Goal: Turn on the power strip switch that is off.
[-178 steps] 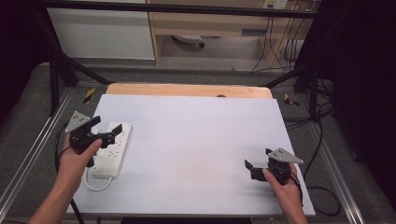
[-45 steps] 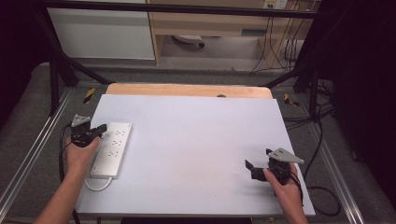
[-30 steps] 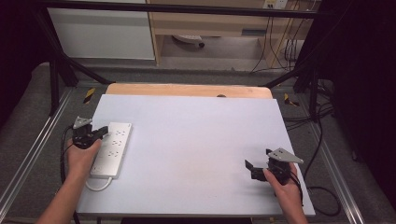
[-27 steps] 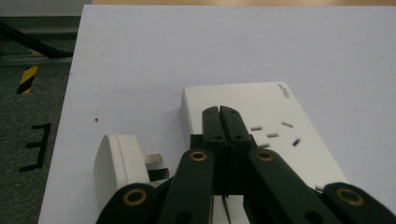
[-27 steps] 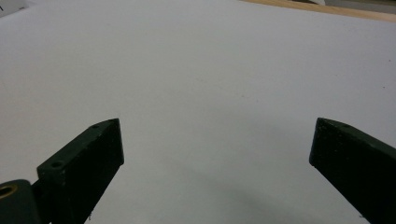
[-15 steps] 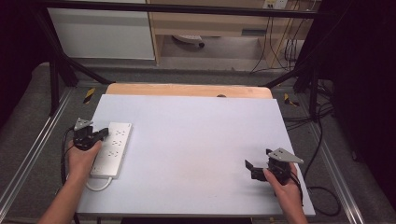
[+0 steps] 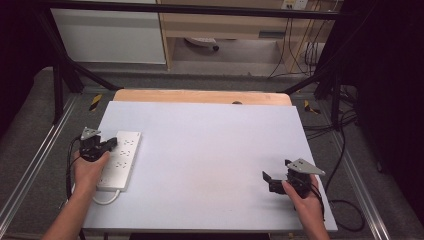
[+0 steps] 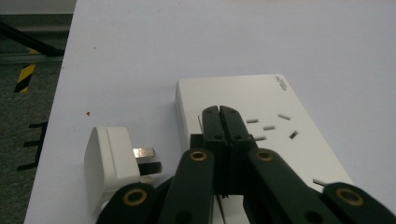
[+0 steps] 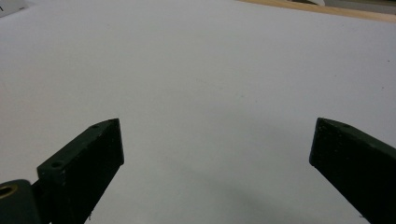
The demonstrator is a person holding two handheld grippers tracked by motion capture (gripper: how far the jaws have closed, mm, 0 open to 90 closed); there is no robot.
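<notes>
Your left gripper point(image 8: 219, 112) has its jaws pressed together with nothing between them, their tips over the near end of the white power strip point(image 8: 261, 128), which stretches away ahead of them. A white plug point(image 8: 109, 161) lies on the table point(image 7: 210, 145) just to the left of the jaws, prongs pointing toward them. Your right gripper point(image 9: 215, 140) is wide open and empty above bare table, well apart from the strip.

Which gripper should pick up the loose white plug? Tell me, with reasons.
Left. The left gripper sits with shut jaws over the power strip, right beside the plug. The right gripper rests open at the table's far side.
</notes>
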